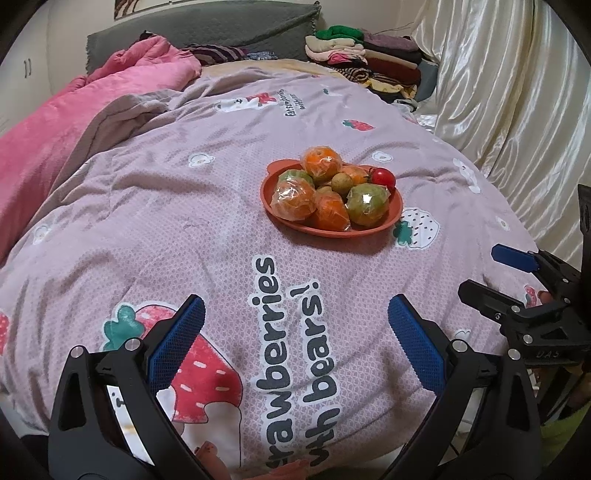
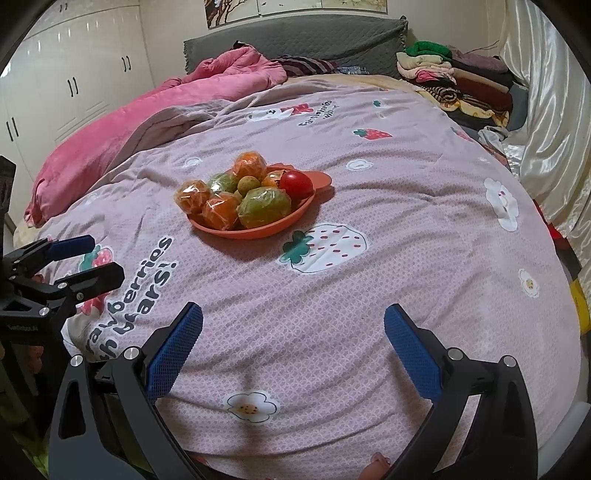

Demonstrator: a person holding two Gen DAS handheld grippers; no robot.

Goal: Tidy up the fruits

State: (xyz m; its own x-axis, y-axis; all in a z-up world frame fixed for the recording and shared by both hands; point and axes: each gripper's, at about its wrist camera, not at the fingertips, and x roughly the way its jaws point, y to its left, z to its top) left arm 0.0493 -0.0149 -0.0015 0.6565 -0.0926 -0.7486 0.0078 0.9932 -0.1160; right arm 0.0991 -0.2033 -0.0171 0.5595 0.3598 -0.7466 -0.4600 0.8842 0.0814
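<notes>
An orange plate (image 1: 269, 206) sits on the bed's pink quilt, piled with plastic-wrapped oranges (image 1: 320, 161), a wrapped green fruit (image 1: 367, 205), a small yellow-green fruit (image 1: 341, 181) and a red tomato (image 1: 383, 177). The plate (image 2: 258, 233) also shows in the right wrist view with the tomato (image 2: 296, 184) at its right. My left gripper (image 1: 295, 314) is open and empty, well short of the plate. My right gripper (image 2: 293, 321) is open and empty, near the bed's front; it shows in the left wrist view (image 1: 491, 273).
A pink blanket (image 1: 55, 122) lies bunched at the left. Folded clothes (image 1: 365, 59) are stacked at the far right by a grey headboard (image 1: 207, 29). A cream curtain (image 1: 517, 92) hangs along the right. White wardrobes (image 2: 66, 74) stand at the left.
</notes>
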